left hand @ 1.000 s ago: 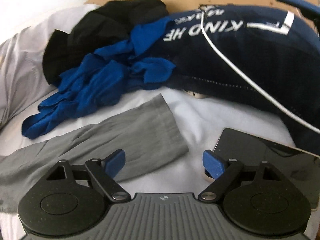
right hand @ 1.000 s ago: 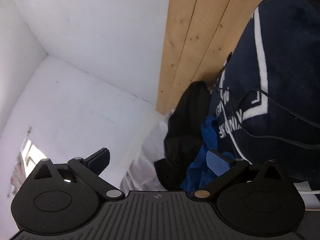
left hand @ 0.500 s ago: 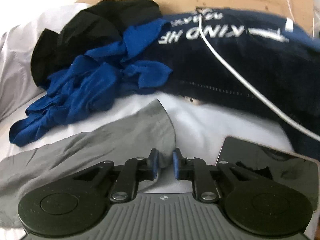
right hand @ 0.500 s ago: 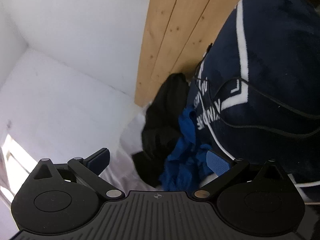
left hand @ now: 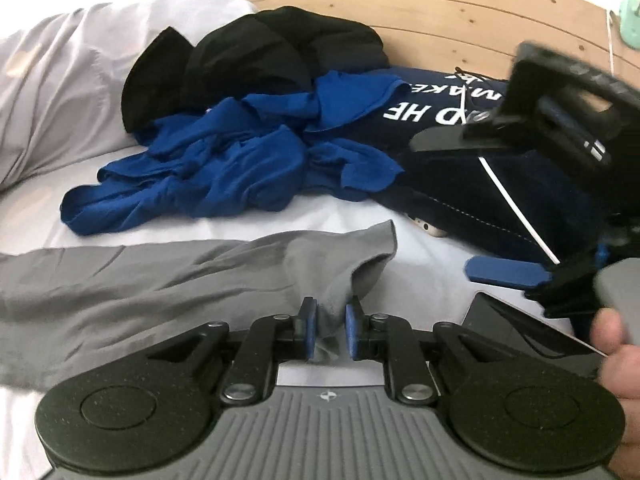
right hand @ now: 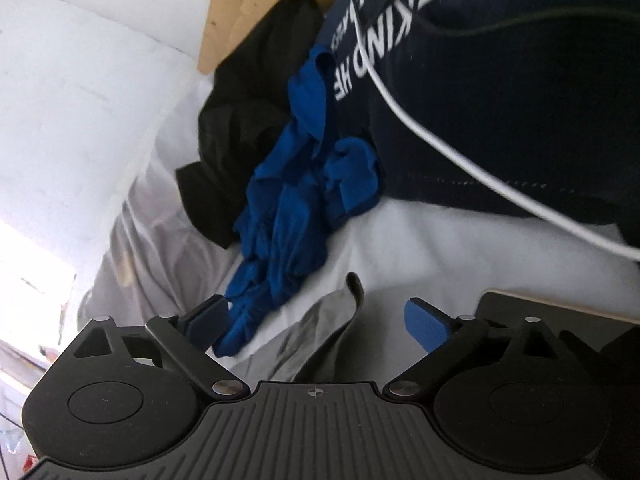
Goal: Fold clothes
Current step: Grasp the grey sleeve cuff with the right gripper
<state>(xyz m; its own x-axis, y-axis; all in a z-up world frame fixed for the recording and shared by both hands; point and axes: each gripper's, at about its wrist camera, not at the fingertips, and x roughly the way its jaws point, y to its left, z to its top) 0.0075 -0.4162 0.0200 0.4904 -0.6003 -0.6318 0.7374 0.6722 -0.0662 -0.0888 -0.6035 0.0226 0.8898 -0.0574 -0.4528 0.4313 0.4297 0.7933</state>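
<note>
Four garments: one grey garment [left hand: 160, 280], blue [left hand: 224, 176], black [left hand: 256, 56], navy [left hand: 480, 184].

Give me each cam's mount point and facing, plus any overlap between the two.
Left wrist: on the left gripper, looking along the bed toward the wooden headboard; its pads pinch the grey garment; right gripper and a hand at the right edge.
Right wrist: on the right gripper, jaws open, tilted view toward the headboard and white wall.
Shared: blue garment, black garment, navy printed garment, white cable, grey garment.
</note>
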